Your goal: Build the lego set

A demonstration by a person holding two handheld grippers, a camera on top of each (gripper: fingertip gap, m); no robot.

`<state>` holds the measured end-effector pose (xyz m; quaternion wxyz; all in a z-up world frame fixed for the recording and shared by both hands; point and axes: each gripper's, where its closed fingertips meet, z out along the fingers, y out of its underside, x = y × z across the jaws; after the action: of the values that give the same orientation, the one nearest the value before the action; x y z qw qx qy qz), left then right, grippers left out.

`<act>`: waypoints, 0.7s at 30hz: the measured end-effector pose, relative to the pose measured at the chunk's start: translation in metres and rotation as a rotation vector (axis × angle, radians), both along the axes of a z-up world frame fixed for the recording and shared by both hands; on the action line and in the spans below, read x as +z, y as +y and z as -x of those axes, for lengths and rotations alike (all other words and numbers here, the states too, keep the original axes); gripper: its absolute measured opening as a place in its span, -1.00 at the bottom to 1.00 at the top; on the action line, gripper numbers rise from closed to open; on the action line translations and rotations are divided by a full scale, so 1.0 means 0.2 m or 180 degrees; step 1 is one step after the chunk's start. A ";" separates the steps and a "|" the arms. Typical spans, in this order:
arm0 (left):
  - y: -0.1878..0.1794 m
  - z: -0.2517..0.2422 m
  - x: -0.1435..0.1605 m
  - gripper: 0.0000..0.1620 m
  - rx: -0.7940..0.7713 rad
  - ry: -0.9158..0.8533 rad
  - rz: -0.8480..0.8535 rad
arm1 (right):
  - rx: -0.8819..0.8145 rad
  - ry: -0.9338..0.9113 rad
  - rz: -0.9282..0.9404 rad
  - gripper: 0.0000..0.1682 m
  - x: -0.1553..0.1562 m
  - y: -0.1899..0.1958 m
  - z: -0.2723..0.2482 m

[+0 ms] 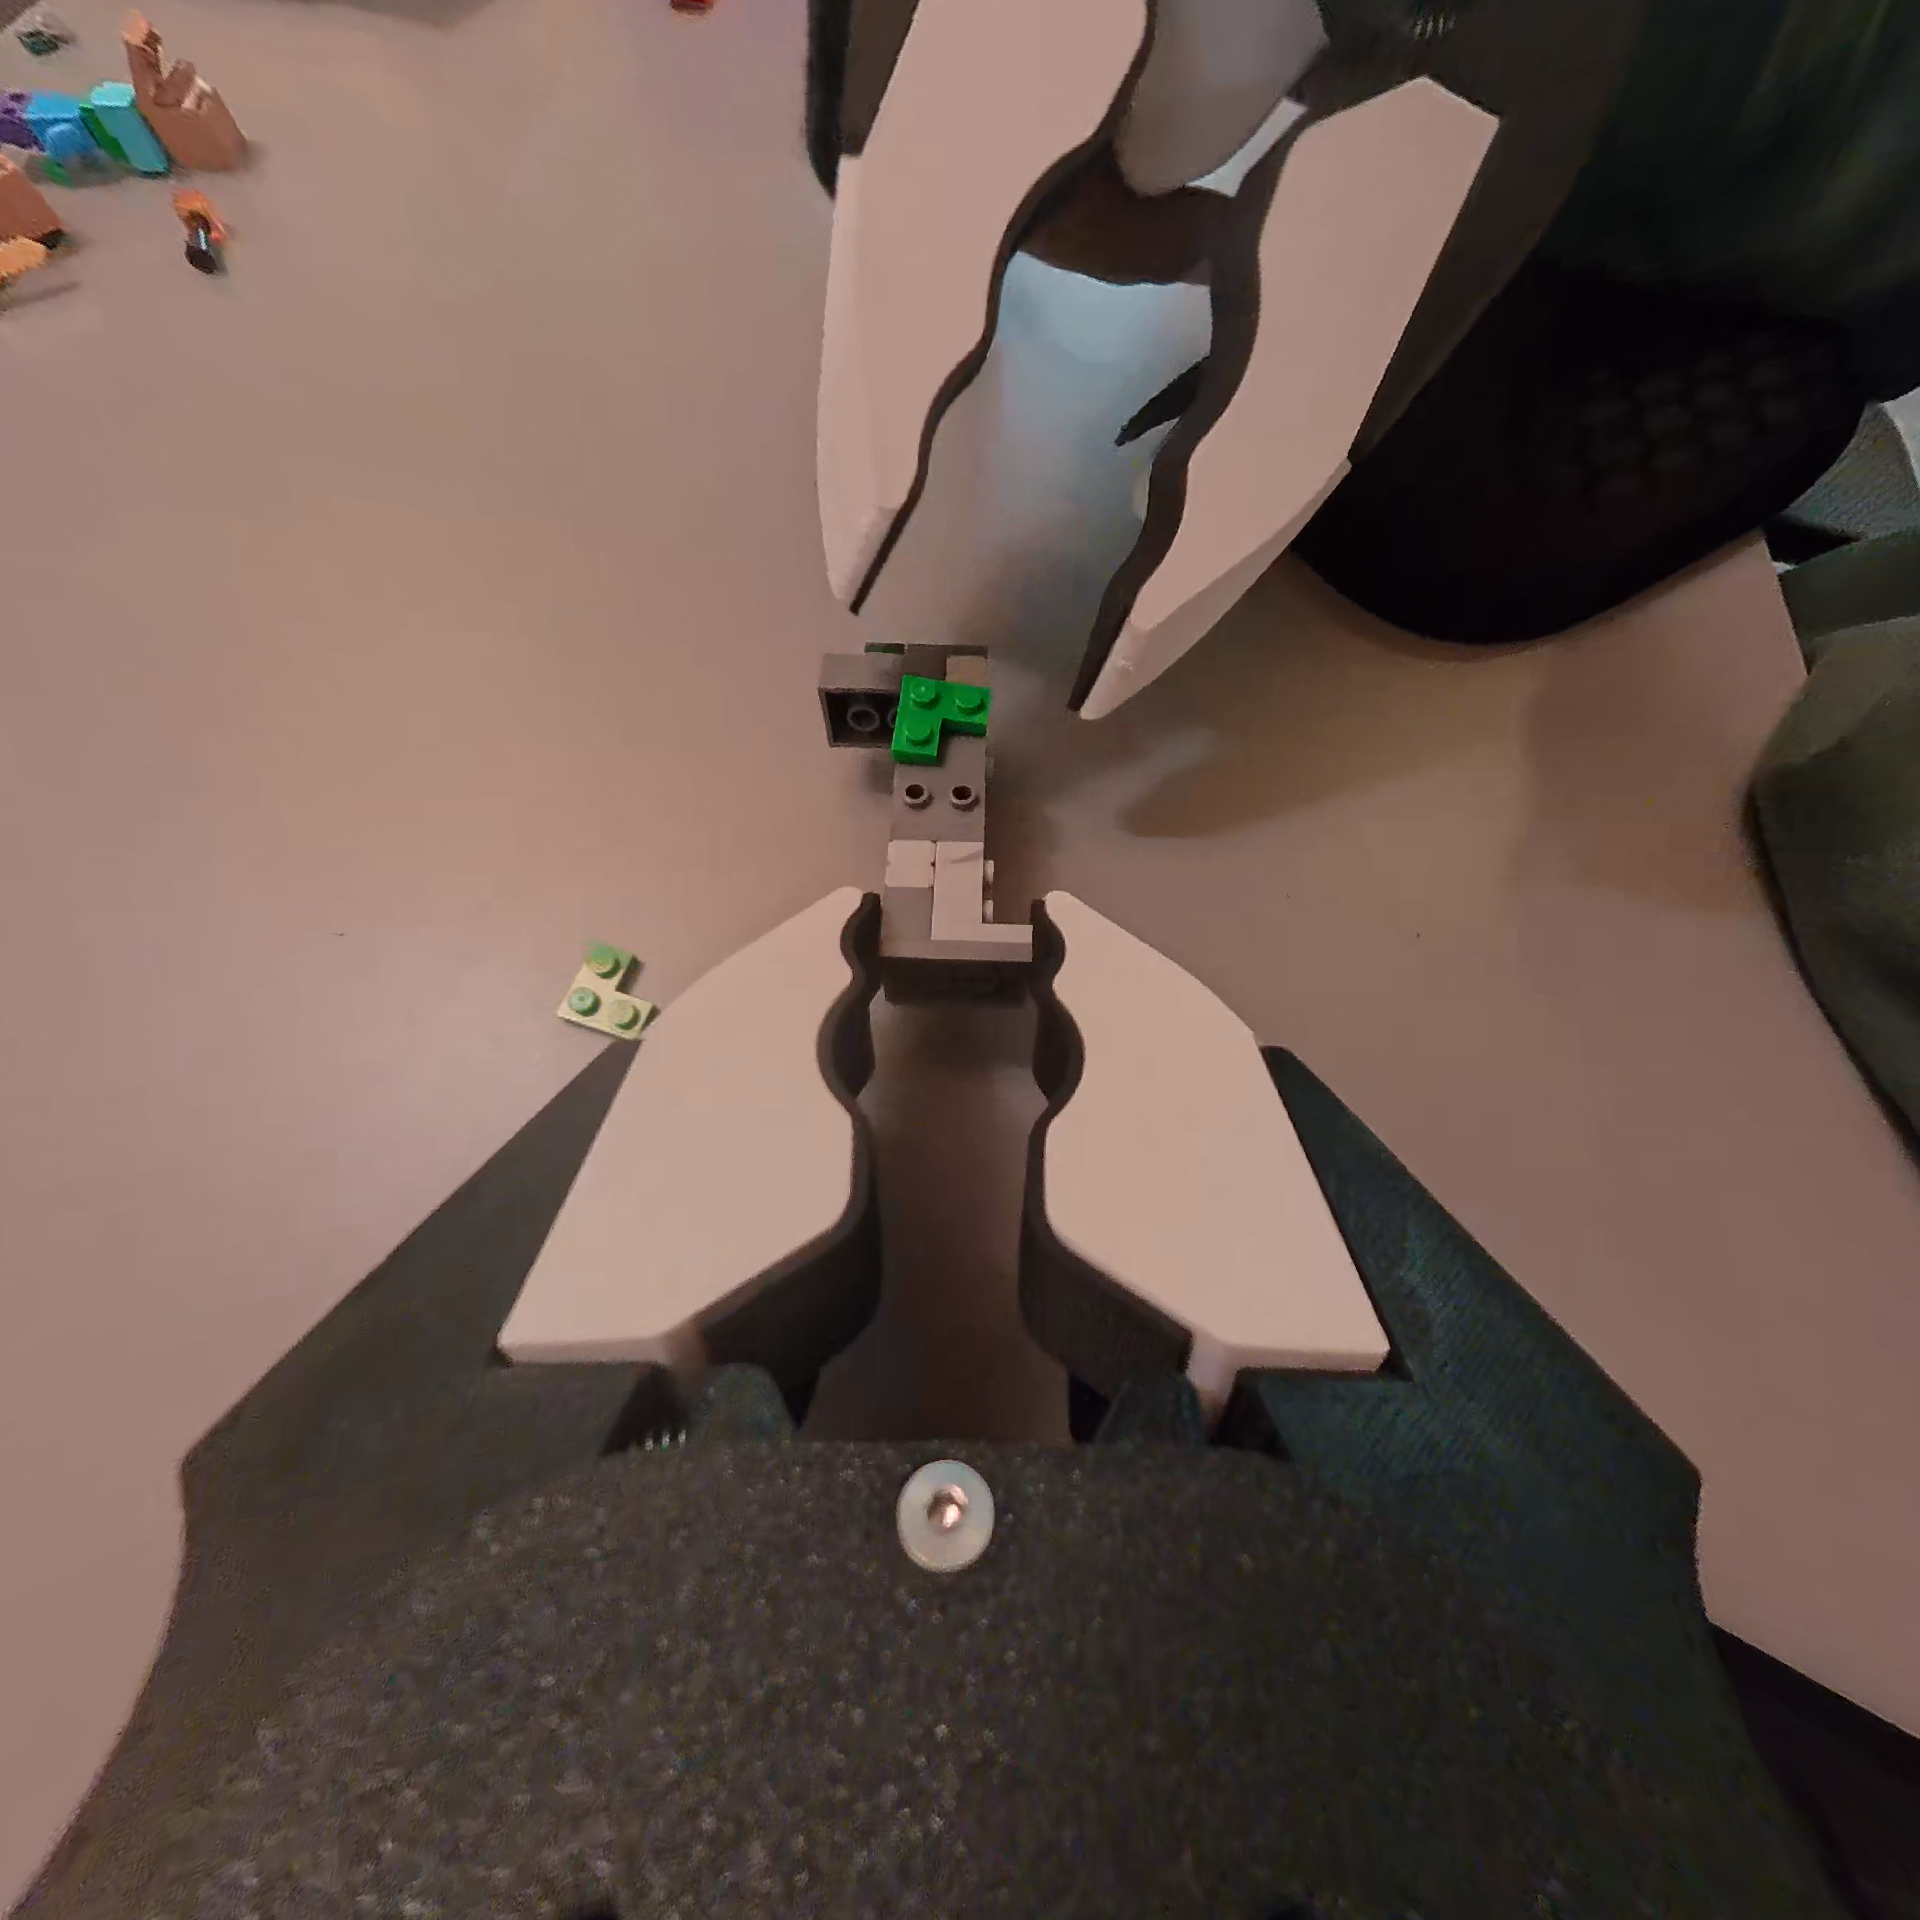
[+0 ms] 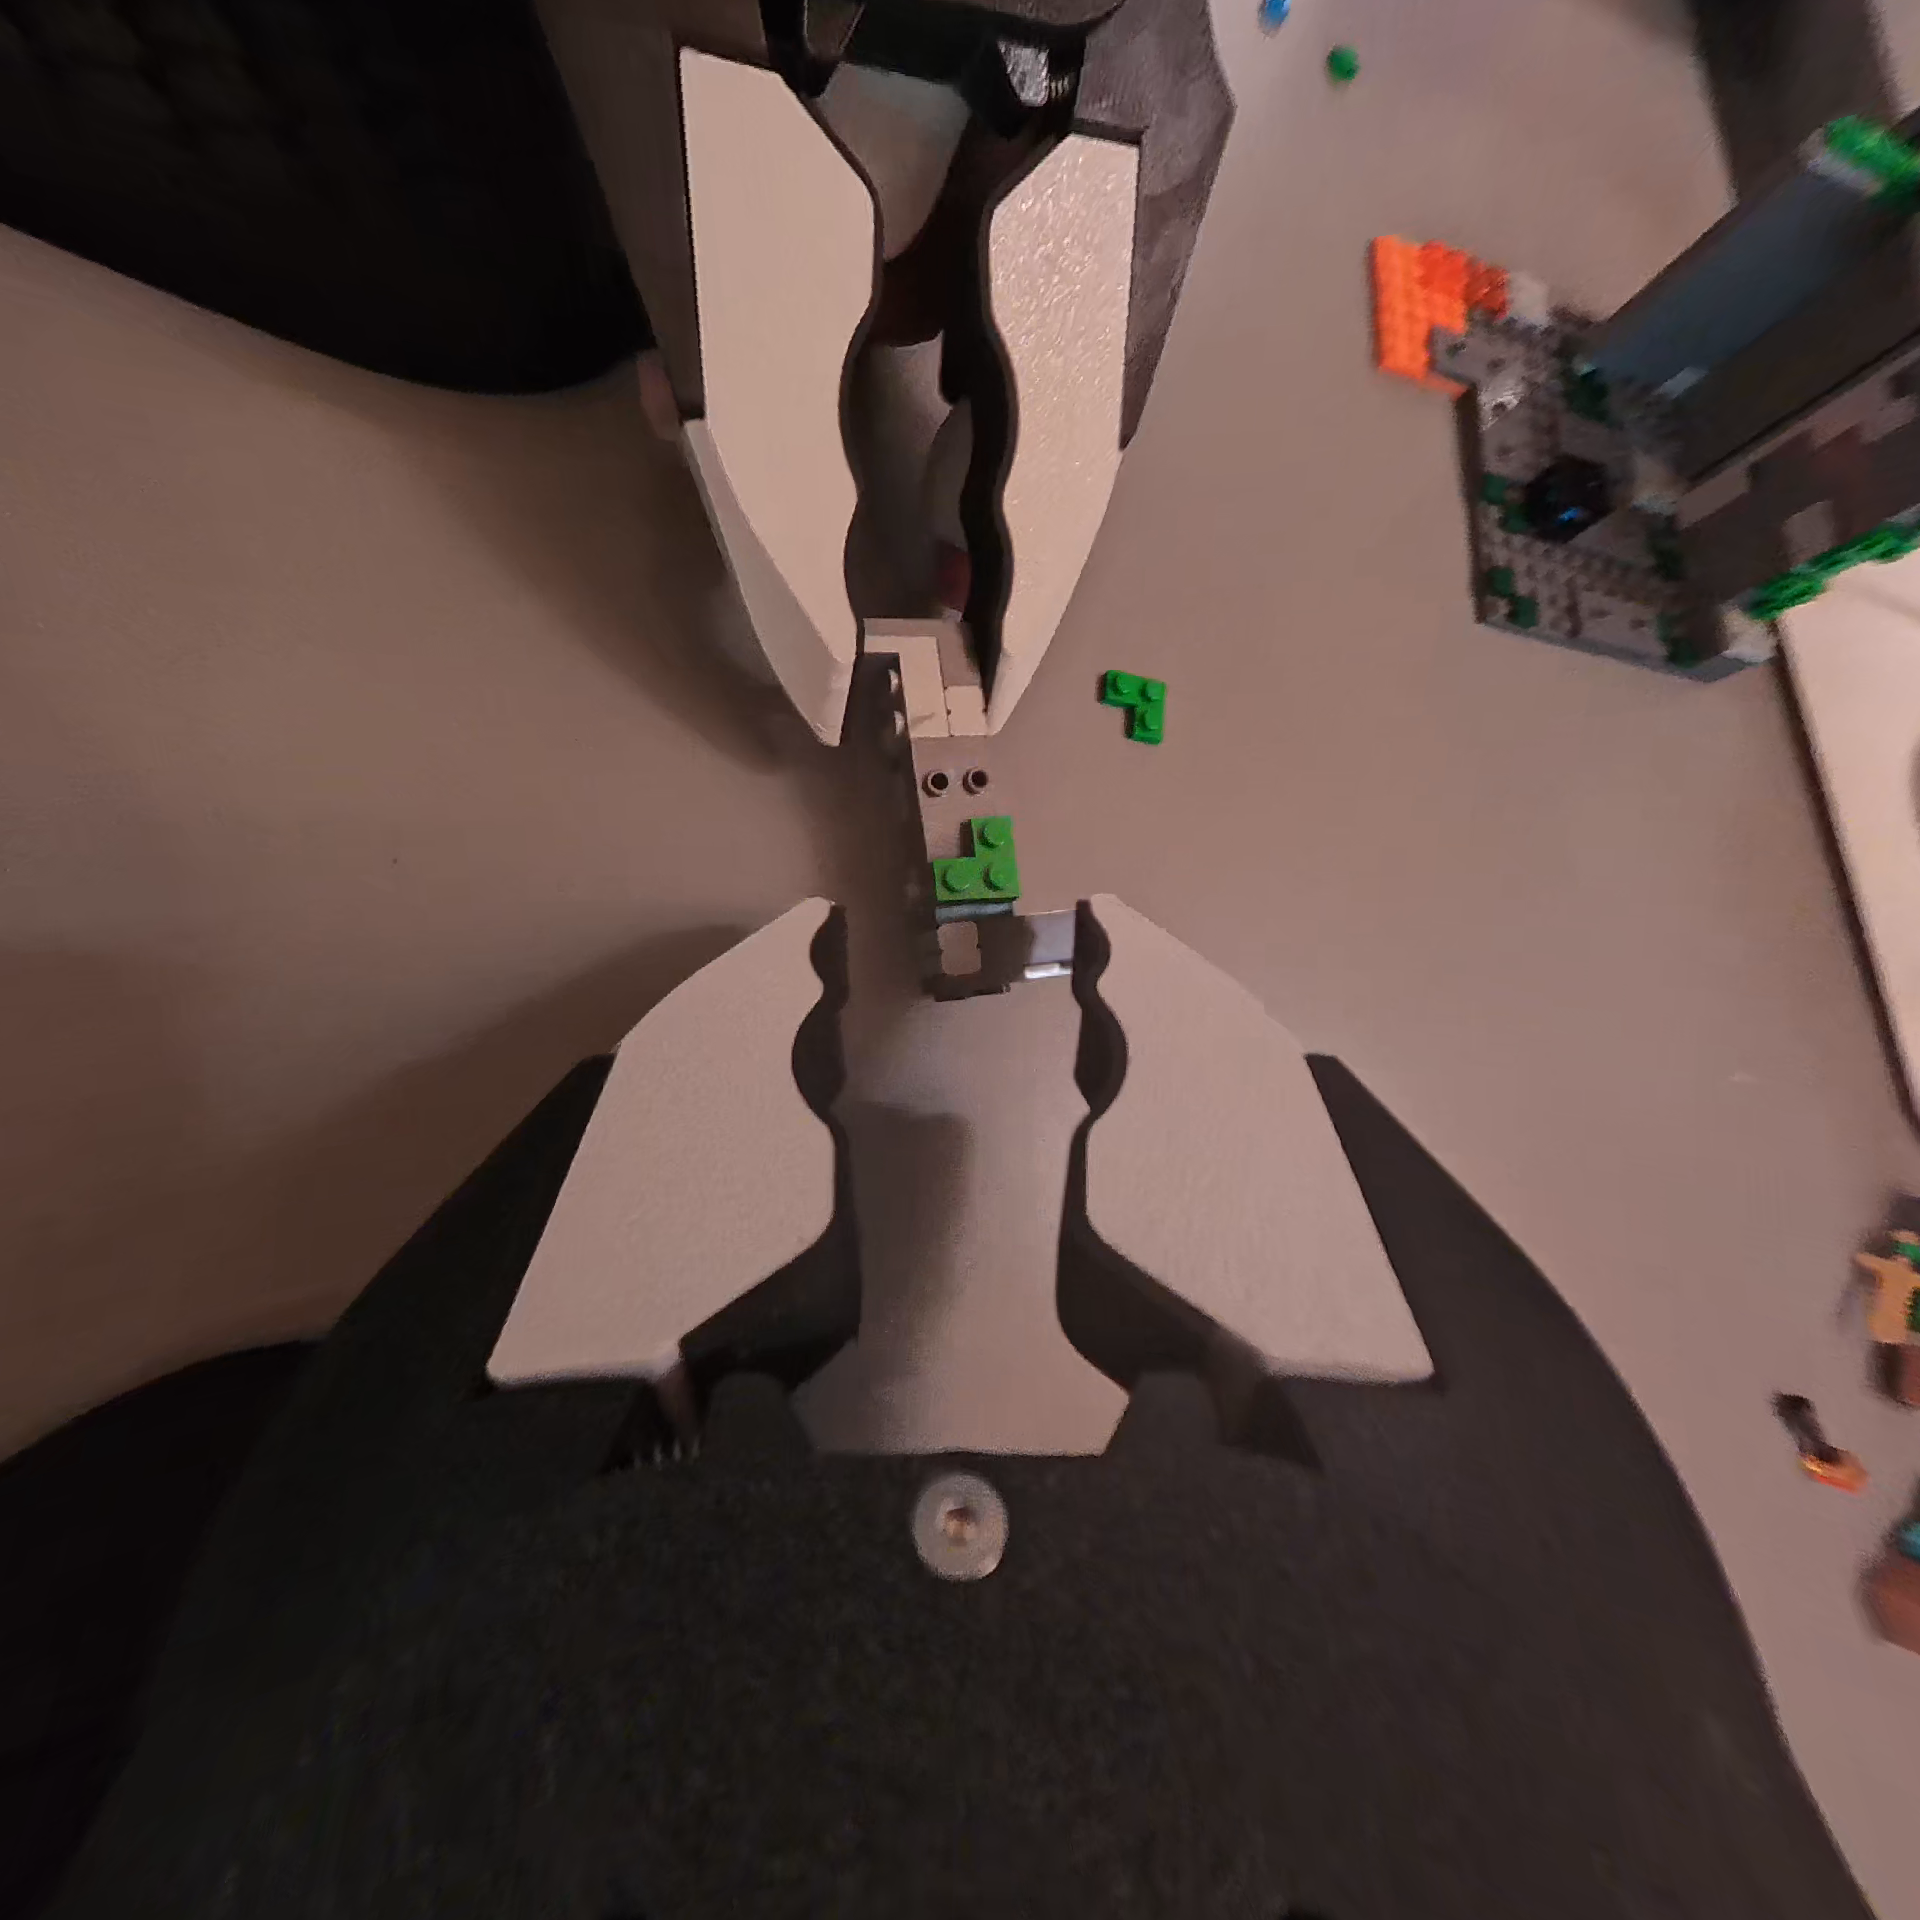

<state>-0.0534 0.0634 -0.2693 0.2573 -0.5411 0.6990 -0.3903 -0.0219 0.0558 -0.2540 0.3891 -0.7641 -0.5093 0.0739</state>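
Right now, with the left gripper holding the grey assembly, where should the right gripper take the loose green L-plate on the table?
Grip the loose green L-plate across one arm's two straight outer edges, coming from straight above. It lies flat, studs up, on the table, so it is too thin for a side approach. The right gripper is open; the left gripper is occupied with the grey assembly.

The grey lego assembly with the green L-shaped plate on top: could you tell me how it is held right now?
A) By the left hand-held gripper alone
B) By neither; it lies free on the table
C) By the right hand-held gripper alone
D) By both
A: the left hand-held gripper is shut on one end of the grey lego assembly, while the right hand-held gripper stands open around the other end.
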 end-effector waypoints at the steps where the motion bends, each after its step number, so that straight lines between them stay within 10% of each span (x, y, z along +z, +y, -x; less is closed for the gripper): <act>1: 0.00 0.00 0.00 -0.67 0.0008 -0.0015 0.0023 | -0.0033 -0.0026 -0.0109 -0.50 0.01 0.01 -0.01; 21: 0.03 -0.03 0.21 -0.67 0.0379 -0.0155 0.0242 | -0.0399 -0.1375 -0.2327 -0.48 0.16 0.13 0.04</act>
<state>-0.0472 0.0697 -0.2278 0.2763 -0.5814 0.6438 -0.4137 -0.0306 0.0827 -0.2216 0.5224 -0.6034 -0.5243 -0.2969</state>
